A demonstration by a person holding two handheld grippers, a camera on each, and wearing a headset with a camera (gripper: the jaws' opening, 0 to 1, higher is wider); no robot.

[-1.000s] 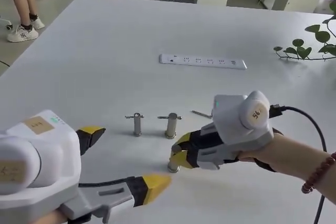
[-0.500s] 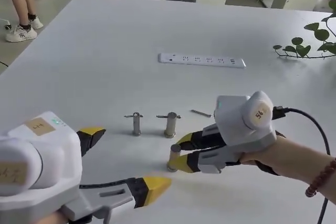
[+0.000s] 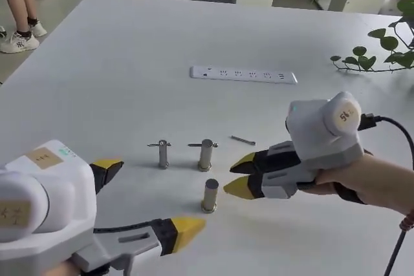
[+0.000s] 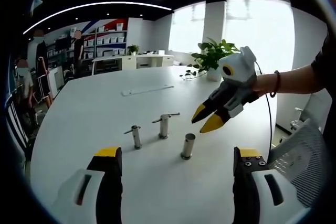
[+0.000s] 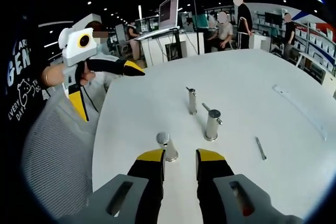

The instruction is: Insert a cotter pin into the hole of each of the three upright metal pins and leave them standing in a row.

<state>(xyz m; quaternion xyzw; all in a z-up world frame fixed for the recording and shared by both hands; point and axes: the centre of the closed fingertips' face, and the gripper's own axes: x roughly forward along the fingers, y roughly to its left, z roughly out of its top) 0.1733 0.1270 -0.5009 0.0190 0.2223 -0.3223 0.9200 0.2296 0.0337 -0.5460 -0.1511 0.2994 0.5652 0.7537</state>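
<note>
Head view: cotter pin (image 3: 195, 145) through pin (image 3: 206, 158)

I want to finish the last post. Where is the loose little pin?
In the head view the loose cotter pin lies flat on the table, just right of the right-hand pinned post, a little beyond the right gripper.

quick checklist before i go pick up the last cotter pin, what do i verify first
1. Bare metal pin upright, touching neither tool: ok.
2. Loose cotter pin lying flat on the table, uncovered: ok.
3. Right tool open and empty: ok.
4. Left tool open and empty: ok.
5. Which way the bare pin's hole faces: cannot tell.
6. Three pins in a row: not ok; the bare one stands nearer than the left fitted pin and right fitted pin.
</note>
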